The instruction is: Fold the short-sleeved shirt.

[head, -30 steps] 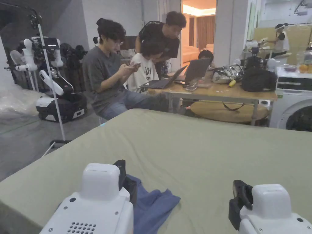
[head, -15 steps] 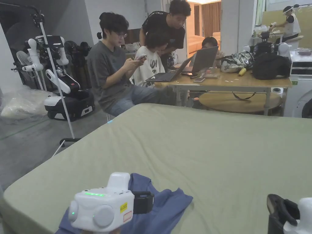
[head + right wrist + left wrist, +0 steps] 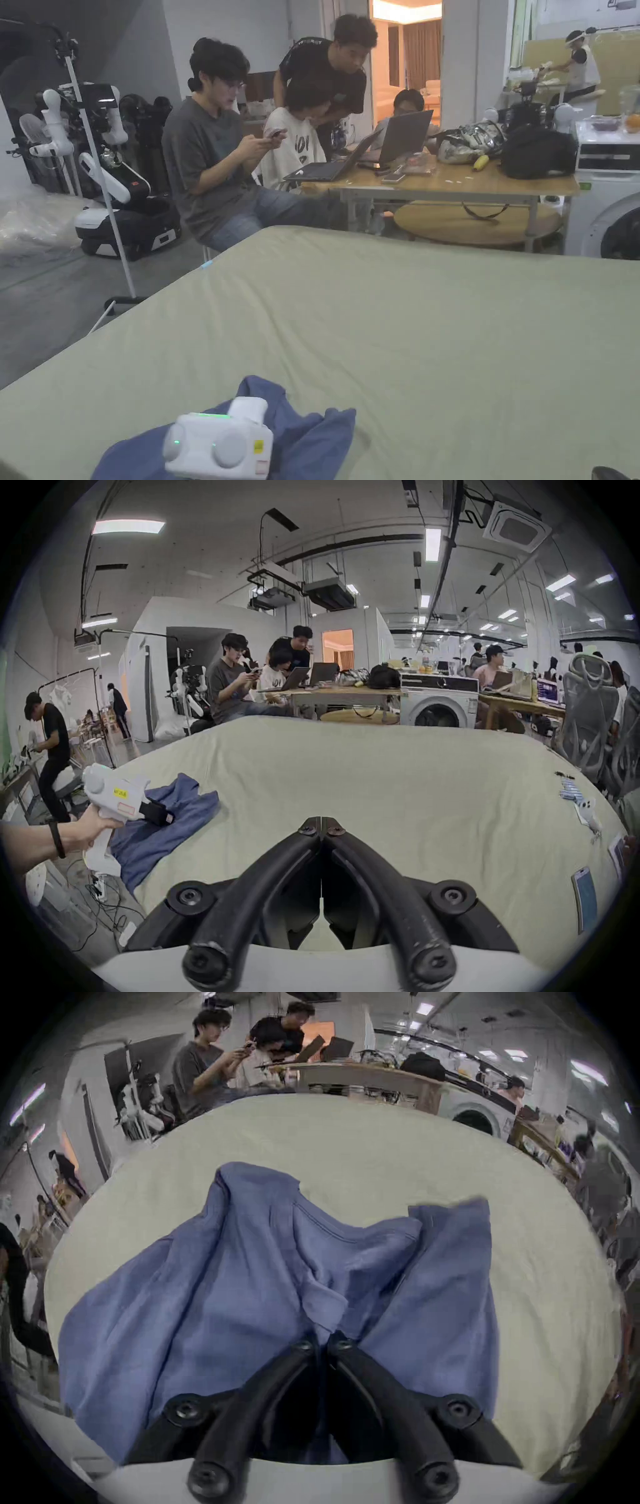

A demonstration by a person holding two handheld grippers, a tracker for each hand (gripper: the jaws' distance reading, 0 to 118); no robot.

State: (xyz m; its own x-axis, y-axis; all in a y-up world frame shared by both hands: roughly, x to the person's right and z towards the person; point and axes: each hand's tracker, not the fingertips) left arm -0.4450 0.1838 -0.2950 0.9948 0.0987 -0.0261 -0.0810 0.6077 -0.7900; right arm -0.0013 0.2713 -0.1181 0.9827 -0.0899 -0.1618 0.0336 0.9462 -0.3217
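Crumpled blue cotton short-sleeved shirt (image 3: 242,1286) lying bunched at the near left corner of the pale green padded bed surface (image 3: 437,325).

Left gripper (image 3: 323,1345) is sitting with its jaws clenched on a fold of the shirt, while the right gripper (image 3: 322,826) is hovering with jaws closed on nothing, well apart from the cloth. Pulling from this single pinch is likely risking a tangled, uneven spread, and part of the fabric is already hanging over the surface's edge, so it could slide off.

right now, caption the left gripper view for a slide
Left gripper shut on crumpled blue short-sleeved shirt atop pale green bed sheet.
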